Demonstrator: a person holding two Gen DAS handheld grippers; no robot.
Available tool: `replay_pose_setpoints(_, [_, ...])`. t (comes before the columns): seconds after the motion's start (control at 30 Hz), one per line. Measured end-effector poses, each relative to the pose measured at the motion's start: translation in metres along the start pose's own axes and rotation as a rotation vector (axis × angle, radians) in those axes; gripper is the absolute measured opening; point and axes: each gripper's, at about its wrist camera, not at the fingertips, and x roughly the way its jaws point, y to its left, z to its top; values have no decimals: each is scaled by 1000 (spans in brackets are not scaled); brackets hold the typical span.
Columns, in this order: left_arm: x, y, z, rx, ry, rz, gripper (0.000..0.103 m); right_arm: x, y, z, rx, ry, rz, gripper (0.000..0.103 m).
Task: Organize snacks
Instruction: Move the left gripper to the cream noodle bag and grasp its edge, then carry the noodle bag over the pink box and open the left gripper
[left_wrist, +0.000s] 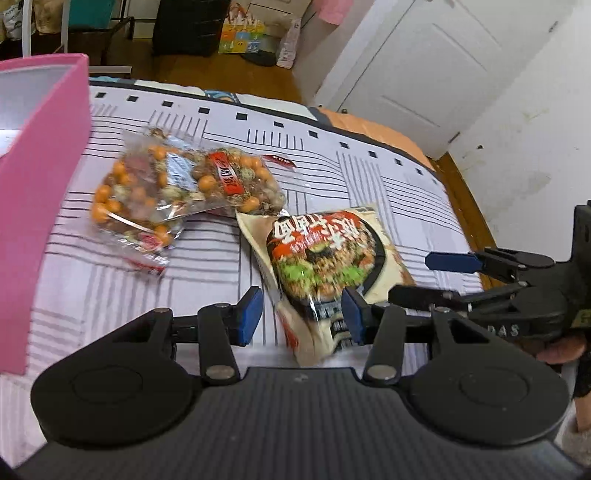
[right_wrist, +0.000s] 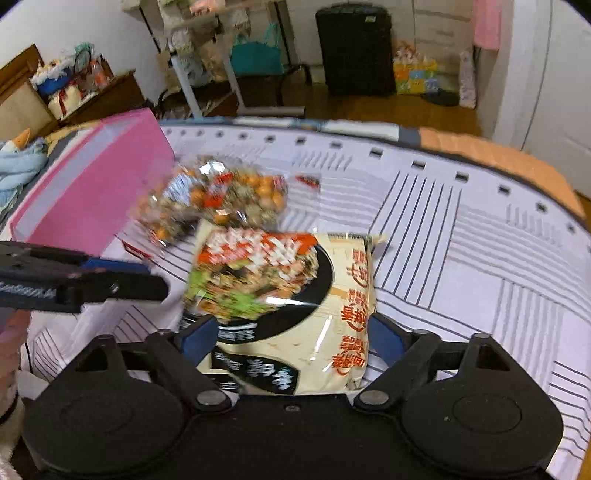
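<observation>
1. Right gripper (right_wrist: 291, 332) spread wide – the cream noodle packet (right_wrist: 295, 295) sits between its blue pads, not squeezed
2. Left gripper (left_wrist: 299, 317) part-open, gripping nothing (packet edge just beside 1 pad)
3. Clear bag of coated nuts (left_wrist: 177, 195) lies on the striped bedsheet (left_wrist: 369, 177), beside the pink box (left_wrist: 44, 155)

Your right gripper (right_wrist: 290, 338) points down at the bed (right_wrist: 480, 258), its fingers (right_wrist: 195, 338) spread either side of the noodle packet's (right_wrist: 295, 295) near end. Just beyond lies a clear bag of round snacks (right_wrist: 221, 199), with the pink box (right_wrist: 99, 184) at far left and your left gripper (right_wrist: 122, 280) reaching in from the left.
</observation>
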Motion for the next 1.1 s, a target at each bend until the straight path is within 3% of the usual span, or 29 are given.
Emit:
replay_pose_setpoints(0.1, [25,4,0,-33,-23,46,46,24,-7,-1,-3,81,-39,98])
replay_pose_setpoints(0.17, [41,8,-1,-52,-10,55,46,35,-15,-3,26,118,12,103])
replay_pose_setpoints(0.27, [54,18,-3,-106,21,-11,54,40,-16,-5,20,107,58,103])
replay_pose_setpoints(0.37, [65,23,-7,-147,55,-75,54,40,-6,-9,-22,89,92,103])
replay_pose_setpoints(0.47, [70,15,-11,-126,43,-83,53,41,17,-16,-118,86,29,103])
replay_pose_setpoints(0.57, [72,7,-12,-98,47,-84,52,35,28,-21,-89,90,-6,103])
replay_pose_setpoints(0.83, [50,5,-19,-49,97,-66,52,15,60,-41,1,73,-31,103])
replay_pose_setpoints(1.1, [5,12,-31,-45,94,-48,53,-18,102,-47,-22,21,-14,103])
